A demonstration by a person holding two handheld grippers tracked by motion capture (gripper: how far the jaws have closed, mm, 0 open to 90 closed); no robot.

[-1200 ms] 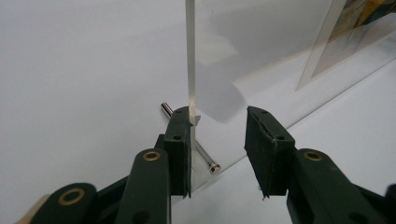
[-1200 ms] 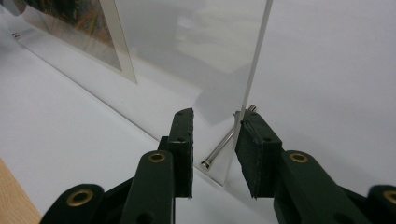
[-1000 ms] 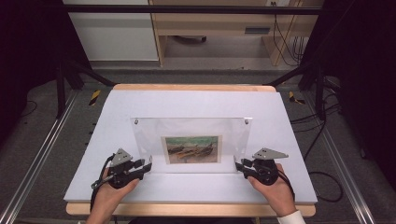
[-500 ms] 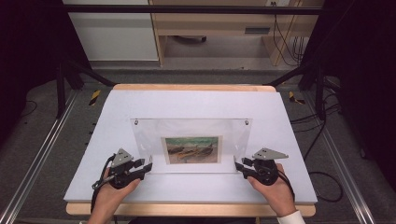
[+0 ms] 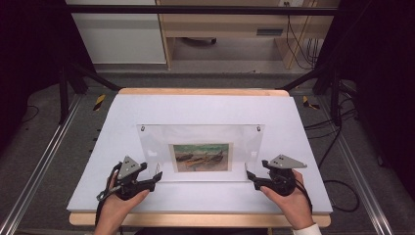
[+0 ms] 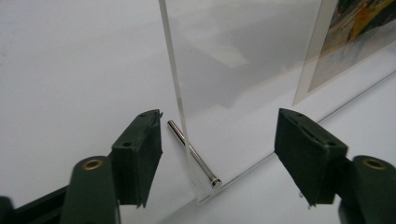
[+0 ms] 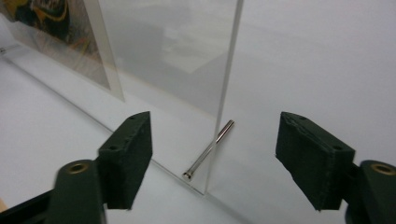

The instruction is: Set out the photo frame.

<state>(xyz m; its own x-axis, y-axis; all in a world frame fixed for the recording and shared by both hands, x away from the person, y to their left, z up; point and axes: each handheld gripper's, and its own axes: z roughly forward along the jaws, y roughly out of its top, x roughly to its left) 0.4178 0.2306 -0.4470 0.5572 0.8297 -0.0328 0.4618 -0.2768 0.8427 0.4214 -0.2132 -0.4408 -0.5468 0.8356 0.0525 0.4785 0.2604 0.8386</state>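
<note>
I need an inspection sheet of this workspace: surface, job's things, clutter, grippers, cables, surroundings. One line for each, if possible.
Surface: white table top with wooden edge, bare around the frame.
Job's things: clear acrylic frame standing upright, holding a painting print; a metal pin through each lower corner, left pin, right pin.
Clutter: nothing seen.
Grippers: left gripper open, jaws either side of the frame's edge, not touching; right gripper the same.
Cables: black cable on the floor at right.
Surroundings: wooden desk behind, dark curtains at the sides.
</note>
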